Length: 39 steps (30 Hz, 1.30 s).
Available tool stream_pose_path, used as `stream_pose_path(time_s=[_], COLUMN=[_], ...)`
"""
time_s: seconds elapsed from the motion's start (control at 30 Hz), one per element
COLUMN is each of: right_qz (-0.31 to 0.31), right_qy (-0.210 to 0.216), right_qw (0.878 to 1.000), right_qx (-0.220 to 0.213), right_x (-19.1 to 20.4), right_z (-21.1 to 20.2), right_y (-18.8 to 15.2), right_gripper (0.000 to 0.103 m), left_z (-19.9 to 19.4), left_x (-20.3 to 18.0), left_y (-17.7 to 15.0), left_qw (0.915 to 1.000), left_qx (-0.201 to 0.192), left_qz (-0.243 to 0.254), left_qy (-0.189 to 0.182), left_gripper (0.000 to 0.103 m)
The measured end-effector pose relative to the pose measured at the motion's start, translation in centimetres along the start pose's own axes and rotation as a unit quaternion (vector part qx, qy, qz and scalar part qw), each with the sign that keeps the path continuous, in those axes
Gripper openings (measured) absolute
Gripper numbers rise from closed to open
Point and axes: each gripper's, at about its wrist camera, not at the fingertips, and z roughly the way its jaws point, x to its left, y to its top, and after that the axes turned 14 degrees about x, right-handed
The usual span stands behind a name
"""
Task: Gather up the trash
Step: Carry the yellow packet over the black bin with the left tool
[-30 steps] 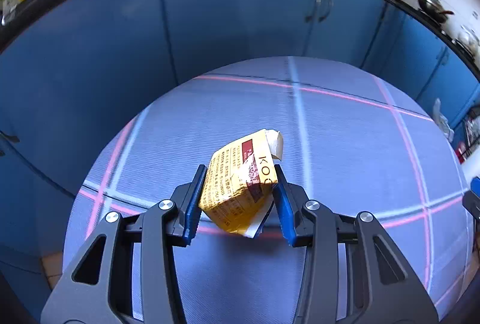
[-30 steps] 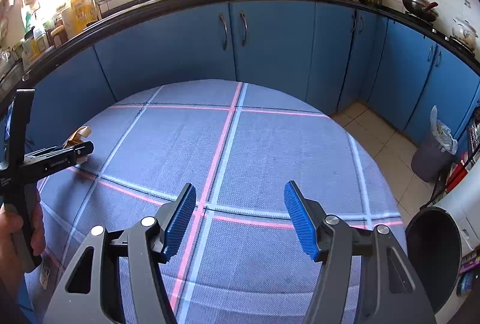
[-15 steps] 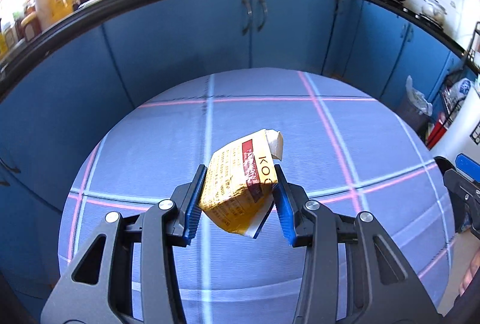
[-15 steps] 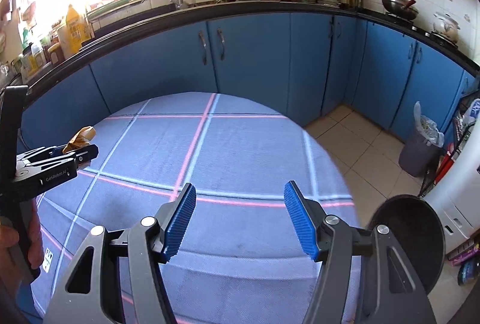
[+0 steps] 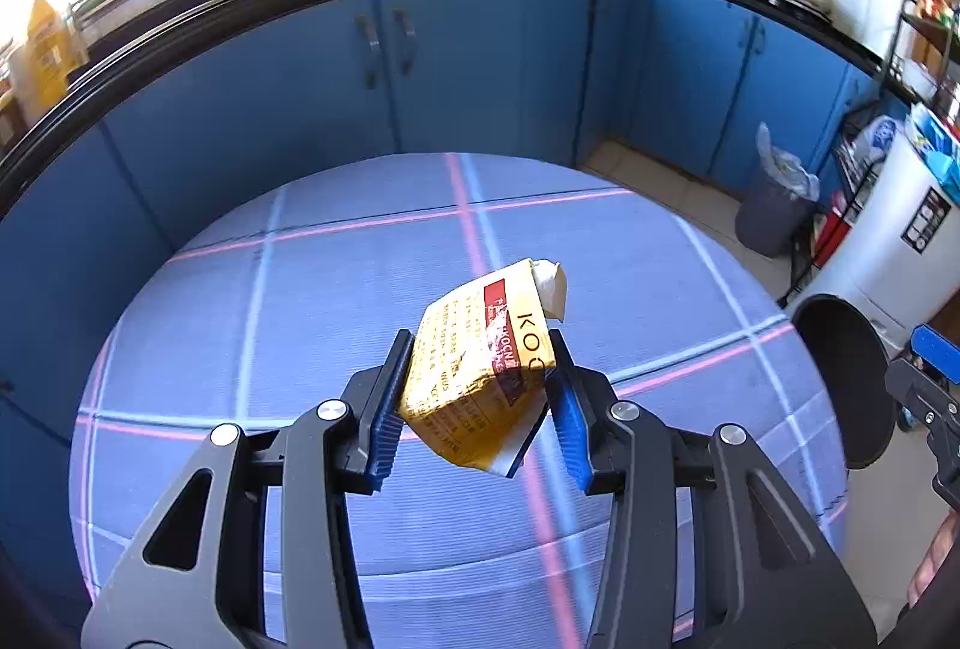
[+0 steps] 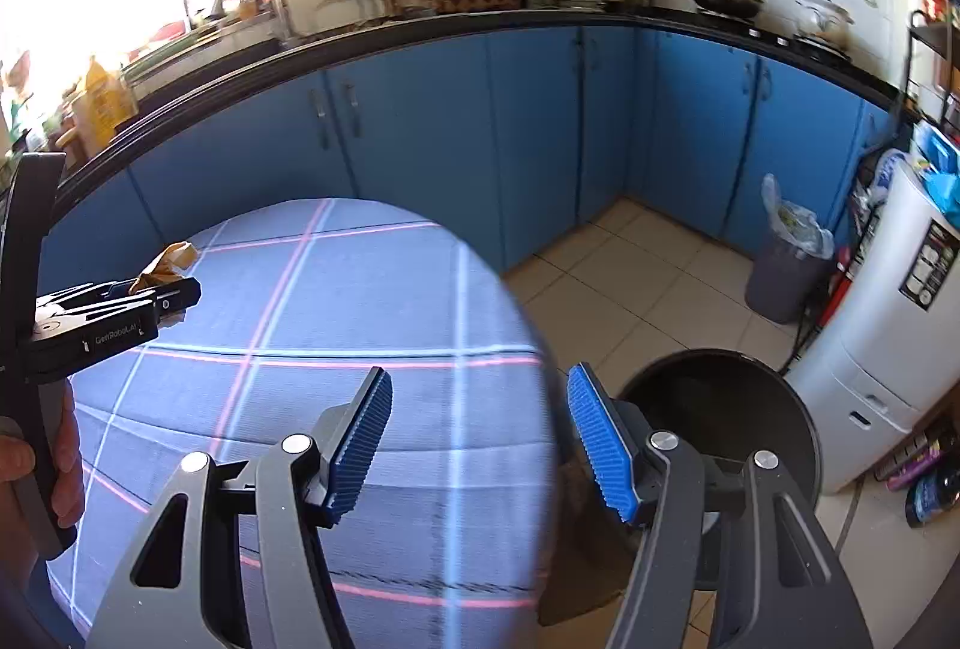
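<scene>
My left gripper (image 5: pixel 474 403) is shut on a crumpled yellow carton (image 5: pixel 480 367) with a red label and holds it above the round table (image 5: pixel 300 301) with its blue checked cloth. In the right wrist view the left gripper (image 6: pixel 174 292) shows at the far left with the carton (image 6: pixel 165 259) sticking out. My right gripper (image 6: pixel 480 439) is open and empty over the table's right edge. A black round bin (image 6: pixel 732 421) stands on the floor just right of the table; it also shows in the left wrist view (image 5: pixel 840 379).
Blue kitchen cabinets (image 5: pixel 420 66) curve behind the table. A grey bin with a plastic liner (image 6: pixel 786 265) stands in the corner by a white appliance (image 6: pixel 900 325). Beige tiled floor (image 6: pixel 630 283) lies to the right.
Both grippers have swung to the right: the table has slid left in both views and the black bin has come into view. The left still holds the carton, the right stays open.
</scene>
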Motion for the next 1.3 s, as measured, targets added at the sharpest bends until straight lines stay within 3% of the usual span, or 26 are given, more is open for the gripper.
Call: stream_pose_path(time_s=[0.6, 1.3], right_qz=[0.061, 0.114], right_qy=[-0.020, -0.040], right_qw=[0.998, 0.993], right_qx=[-0.007, -0.006], right_x=[-8.2, -15.2], right_z=[-0.7, -0.6], right_y=[-1.1, -3.2], right_gripper=[0.060, 0.060], left_z=[1.4, 1.8], left_x=[-12.2, -25.4], left_y=[2.3, 3.4], left_qw=[0.9959, 0.9799], left_qx=[0.006, 0.002], left_qz=[0.087, 0.192], left_qy=[-0.026, -0.054], left_gripper=[0.044, 0.044])
